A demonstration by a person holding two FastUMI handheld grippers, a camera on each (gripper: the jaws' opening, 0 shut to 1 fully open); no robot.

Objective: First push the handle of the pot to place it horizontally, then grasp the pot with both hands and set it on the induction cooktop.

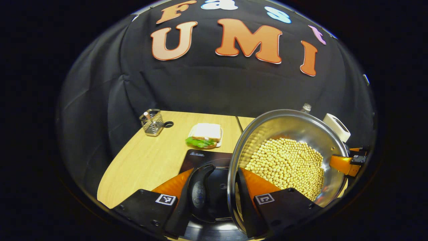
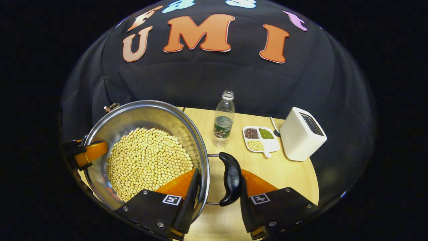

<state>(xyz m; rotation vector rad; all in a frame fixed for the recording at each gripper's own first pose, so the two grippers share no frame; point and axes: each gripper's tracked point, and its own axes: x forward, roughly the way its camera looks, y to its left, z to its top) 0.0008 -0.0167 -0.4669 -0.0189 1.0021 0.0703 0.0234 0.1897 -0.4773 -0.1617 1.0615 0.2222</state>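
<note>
Pot [image 1: 287,134] gripped at both sides
Left tongs [image 1: 214,187] and right tongs [image 2: 217,184] each pinch a handle and rim; beans [image 2: 147,160] inside.

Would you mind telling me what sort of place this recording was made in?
Probably a staged kitchen booth: a wooden table against black cloth, holding an induction cooktop, toaster and pot of beans.

The left gripper [image 1: 214,190] clamps the pot's [image 1: 294,124] rim and handle [image 1: 200,190] — pot above the cooktop [image 1: 200,159], sandwich [image 1: 206,135] behind.
</note>
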